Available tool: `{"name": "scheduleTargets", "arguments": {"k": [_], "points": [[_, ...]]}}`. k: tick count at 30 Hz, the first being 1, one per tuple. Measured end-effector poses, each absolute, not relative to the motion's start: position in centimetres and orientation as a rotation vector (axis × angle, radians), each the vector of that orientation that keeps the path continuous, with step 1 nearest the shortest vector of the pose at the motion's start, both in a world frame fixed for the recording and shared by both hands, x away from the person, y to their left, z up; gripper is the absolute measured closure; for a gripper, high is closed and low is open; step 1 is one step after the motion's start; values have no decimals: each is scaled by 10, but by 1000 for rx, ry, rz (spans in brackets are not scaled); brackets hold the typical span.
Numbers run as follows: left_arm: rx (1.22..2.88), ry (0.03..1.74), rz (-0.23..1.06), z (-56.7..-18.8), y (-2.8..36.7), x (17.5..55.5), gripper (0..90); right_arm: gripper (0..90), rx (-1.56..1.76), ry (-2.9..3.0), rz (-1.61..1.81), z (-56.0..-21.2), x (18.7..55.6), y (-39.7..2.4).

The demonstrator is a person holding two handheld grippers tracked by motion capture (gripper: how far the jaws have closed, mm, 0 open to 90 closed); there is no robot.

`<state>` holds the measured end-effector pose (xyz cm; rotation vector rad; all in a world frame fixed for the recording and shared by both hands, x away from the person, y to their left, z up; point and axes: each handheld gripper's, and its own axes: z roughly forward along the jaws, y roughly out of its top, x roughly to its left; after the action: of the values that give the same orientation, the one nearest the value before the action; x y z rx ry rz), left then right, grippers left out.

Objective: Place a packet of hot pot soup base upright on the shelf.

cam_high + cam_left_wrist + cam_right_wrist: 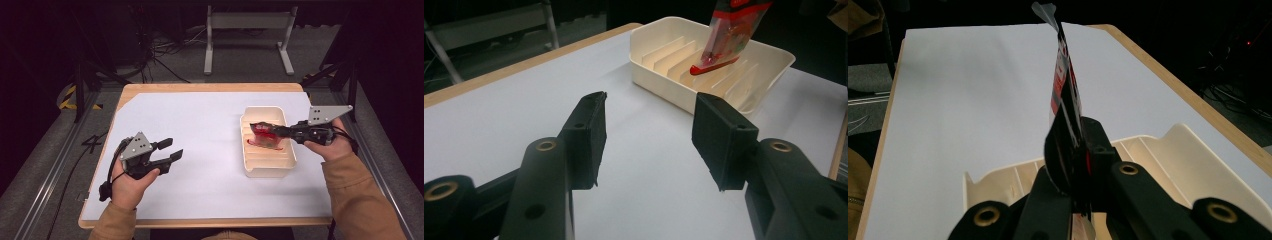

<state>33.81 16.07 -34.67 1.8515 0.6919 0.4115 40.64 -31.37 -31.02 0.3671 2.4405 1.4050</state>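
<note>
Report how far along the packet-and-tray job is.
Done: the right gripper is shut on the red packet and has it over the cream tray. In hand: the packet's lower edge sits between the tray's ribs. Left: letting go of it. The left gripper is open over the white table.

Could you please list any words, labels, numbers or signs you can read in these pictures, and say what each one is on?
"4": painted dark on the grey floor left of the table.
Print on the red packet held over the cream tray: white and black marks, too blurred to read.
Yellow-and-black hazard stripes on the floor: a marking, no words.
</note>
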Motion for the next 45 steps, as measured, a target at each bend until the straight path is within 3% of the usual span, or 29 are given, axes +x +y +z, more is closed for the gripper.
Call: {"name": "scheduleTargets", "arguments": {"k": [45], "points": [[1859, 711, 394, -352, 160, 341, 479, 884, 406, 2497, 1391, -333, 410, -314]]}}
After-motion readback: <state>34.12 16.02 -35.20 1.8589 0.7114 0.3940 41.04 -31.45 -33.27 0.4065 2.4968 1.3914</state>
